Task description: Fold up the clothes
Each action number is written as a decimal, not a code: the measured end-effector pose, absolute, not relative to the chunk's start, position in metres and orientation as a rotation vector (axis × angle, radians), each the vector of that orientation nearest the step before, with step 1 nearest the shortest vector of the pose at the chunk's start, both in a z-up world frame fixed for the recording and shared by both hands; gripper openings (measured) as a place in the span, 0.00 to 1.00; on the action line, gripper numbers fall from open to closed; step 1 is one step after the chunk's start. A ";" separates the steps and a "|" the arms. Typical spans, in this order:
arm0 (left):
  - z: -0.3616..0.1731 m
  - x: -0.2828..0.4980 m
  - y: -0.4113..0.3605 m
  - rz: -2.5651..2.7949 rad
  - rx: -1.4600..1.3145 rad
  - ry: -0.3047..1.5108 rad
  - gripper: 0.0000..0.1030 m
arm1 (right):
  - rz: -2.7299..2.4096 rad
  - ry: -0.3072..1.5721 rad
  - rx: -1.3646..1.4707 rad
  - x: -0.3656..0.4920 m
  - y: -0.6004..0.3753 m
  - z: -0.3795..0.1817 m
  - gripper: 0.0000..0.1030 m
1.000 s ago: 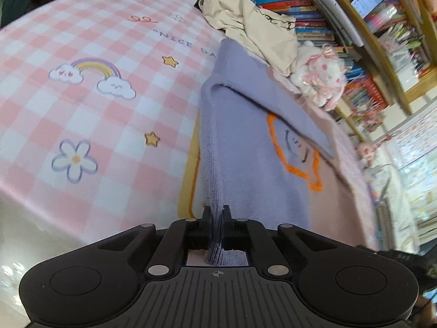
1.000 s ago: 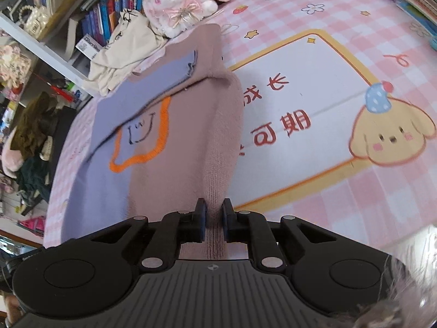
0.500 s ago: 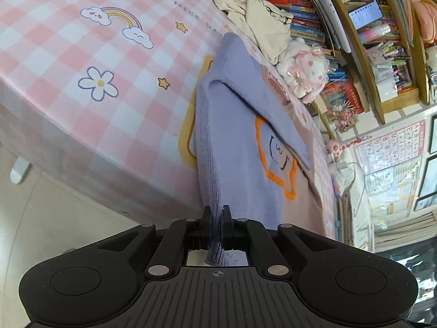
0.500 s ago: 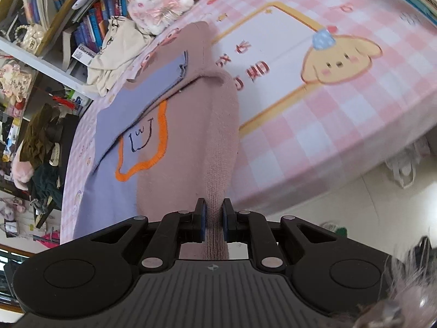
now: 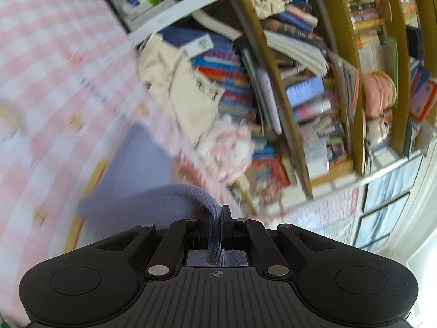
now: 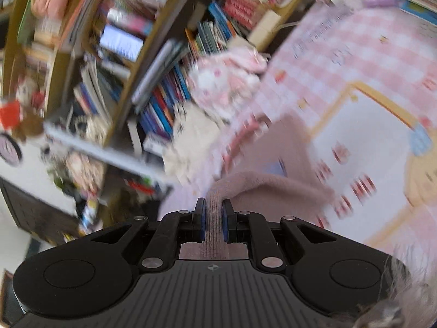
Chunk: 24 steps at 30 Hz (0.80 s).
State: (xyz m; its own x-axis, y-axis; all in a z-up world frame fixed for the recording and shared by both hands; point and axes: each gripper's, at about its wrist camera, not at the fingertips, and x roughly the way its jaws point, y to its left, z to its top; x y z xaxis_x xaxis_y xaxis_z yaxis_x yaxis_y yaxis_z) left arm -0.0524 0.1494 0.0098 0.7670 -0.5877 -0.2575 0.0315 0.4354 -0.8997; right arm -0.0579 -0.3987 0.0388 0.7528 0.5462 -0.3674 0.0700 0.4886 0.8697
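A knit sweater, lilac on one side and dusty pink on the other, lies on the pink checked tablecloth (image 5: 49, 87). My left gripper (image 5: 215, 218) is shut on its lilac hem (image 5: 153, 199), which curls up and over in front of the jaws. My right gripper (image 6: 213, 216) is shut on its pink hem (image 6: 273, 188), which also folds over ahead of the jaws. Both views are motion-blurred, and the rest of the sweater is mostly hidden under the raised fold.
A crowded bookshelf (image 5: 300, 95) stands behind the table. A cream garment (image 5: 185, 90) and a pink-white plush toy (image 5: 226, 150) lie at the table's far edge; the plush also shows in the right wrist view (image 6: 226, 82). A yellow-framed cartoon print (image 6: 368, 142) is on the cloth.
Both grippers have swung forward toward the bookshelf with the hem still clamped. The sweater's lower part has folded over itself. The views now look at the shelf instead of down the sweater.
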 end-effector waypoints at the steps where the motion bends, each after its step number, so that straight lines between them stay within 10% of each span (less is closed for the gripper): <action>1: 0.011 -0.040 0.151 -0.407 -1.069 0.598 0.04 | 0.307 0.682 1.063 -0.044 -0.401 0.035 0.11; 11: -0.005 0.057 0.134 -0.249 -0.992 0.705 0.05 | 0.200 0.773 1.160 0.057 -0.401 -0.018 0.14; 15: -0.004 0.080 0.125 -0.129 -0.808 0.820 0.33 | 0.091 0.810 1.100 0.079 -0.409 -0.030 0.52; 18: 0.005 0.079 0.121 -0.070 -0.629 0.831 0.52 | 0.087 0.793 1.002 0.086 -0.419 -0.024 0.52; 24: 0.005 0.067 0.110 -0.067 -0.411 0.811 0.53 | 0.214 0.876 0.526 0.096 -0.393 -0.008 0.52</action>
State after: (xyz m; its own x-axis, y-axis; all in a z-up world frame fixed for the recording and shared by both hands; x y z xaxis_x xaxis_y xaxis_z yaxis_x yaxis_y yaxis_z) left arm 0.0670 0.1095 0.0049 0.6914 -0.2136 -0.6901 -0.0974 0.9190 -0.3820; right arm 0.0955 -0.3926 -0.0082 0.6294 0.3870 -0.6739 0.0331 0.8530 0.5209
